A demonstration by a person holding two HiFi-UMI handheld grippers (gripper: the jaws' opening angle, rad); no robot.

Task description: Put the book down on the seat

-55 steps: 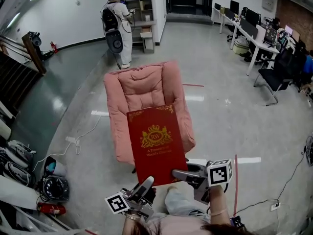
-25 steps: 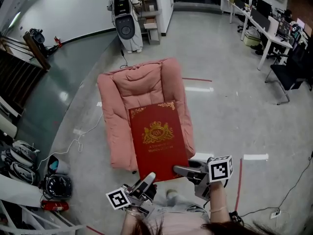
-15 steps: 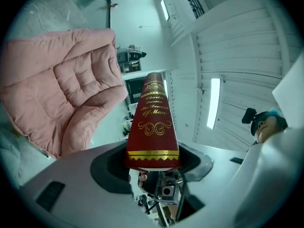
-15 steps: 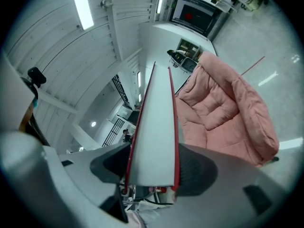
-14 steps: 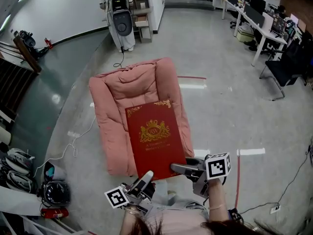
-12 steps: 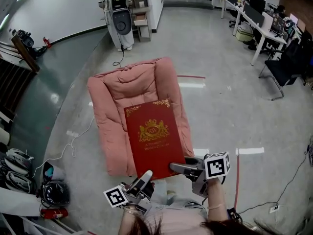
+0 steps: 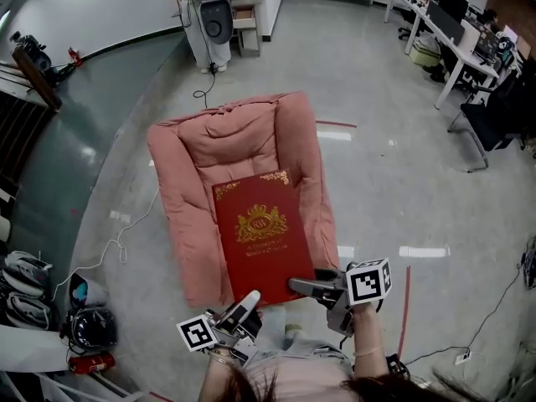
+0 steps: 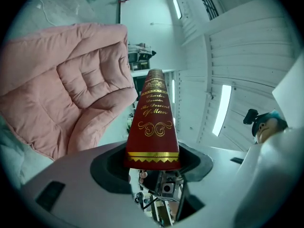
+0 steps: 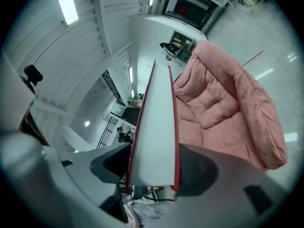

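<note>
Head view: the book (image 7: 261,224) is a big red hardcover with a gold crest in the middle of the cover and gold scrollwork in its far corners. It lies flat, cover up, over the front half of the pink seat (image 7: 197,153), with its near edge sticking out past the seat's front edge. Can't tell from here whether it touches the cushion. The left tongs (image 7: 249,298) and right tongs (image 7: 300,286) sit just off the seat's front edge, each clamped on a near corner of the book.

Left gripper view: the spine (image 8: 153,127) runs straight out between the jaws, red with gold script reading "Charles Darwin, The Descent of Man" and a gold zigzag band at the near end. Both pads are pressed on it. The seat's puffy quilted back is off to the left.

Right gripper view: the white page edge (image 9: 154,137) between thin red covers, squeezed by both pads, with the seat cushion to the right.
</note>
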